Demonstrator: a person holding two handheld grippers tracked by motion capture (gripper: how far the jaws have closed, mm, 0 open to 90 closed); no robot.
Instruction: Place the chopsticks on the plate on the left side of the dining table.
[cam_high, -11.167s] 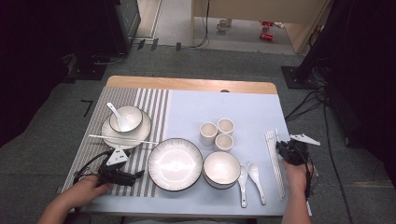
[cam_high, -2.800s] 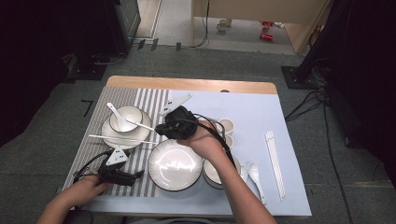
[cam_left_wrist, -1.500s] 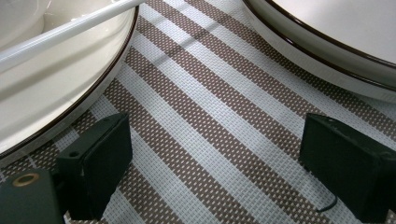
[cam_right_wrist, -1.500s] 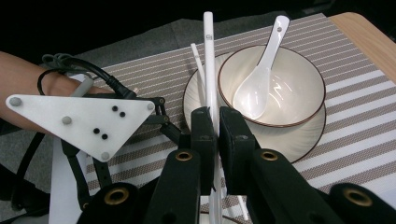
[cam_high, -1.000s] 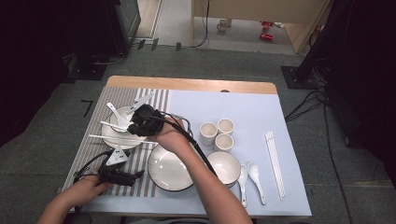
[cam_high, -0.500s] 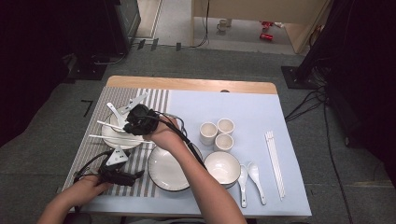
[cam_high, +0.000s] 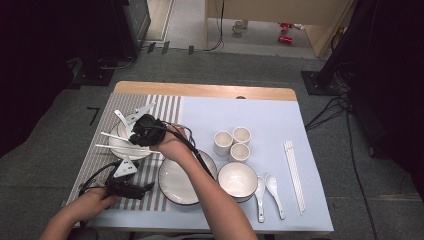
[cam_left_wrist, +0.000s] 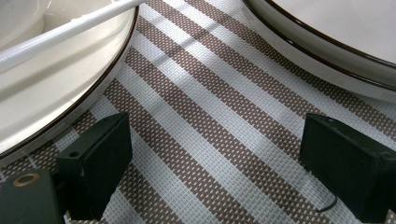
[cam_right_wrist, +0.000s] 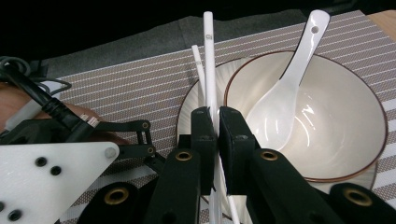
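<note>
Found the right gripper (cam_right_wrist: 214, 116) pinched shut on a long thin white plastic chopstick (cam_right_wrist: 208, 56), held low over the brown-rimmed white round plate (cam_high: 125, 155) at the left of the table. Saw a second white chopstick (cam_right_wrist: 198, 65) close beside it, apparently lying across that plate's rim. Noted a brown-rimmed white ceramic bowl (cam_right_wrist: 336, 121) on the same plate, with a white ceramic soup spoon (cam_right_wrist: 285, 88) leaning inside.

Found the left gripper (cam_left_wrist: 210, 158) resting on the brown-and-white striped woven placemat (cam_left_wrist: 210, 93), jaws wide apart, nothing between them.

Judged the left place setting nearly complete: plate, bowl and spoon in place, one chopstick down, the held one not yet released. Judged the rest untouched: another empty rimmed plate (cam_high: 180, 182), a second white bowl (cam_high: 238, 181), two more white spoons (cam_high: 267, 192), three small white cups (cam_high: 232, 142), and a bundle of white chopsticks (cam_high: 295, 172) near the right edge of the pale blue table cover (cam_high: 270, 115).

Saw little slack around the held stick: bowl wall just to one side, spoon handle near. Saw both stick ends overhanging the plate's left rim, above the placemat. Noted open cover behind the cups, and a narrow strip of mat between the two plates taken up by the left gripper.
</note>
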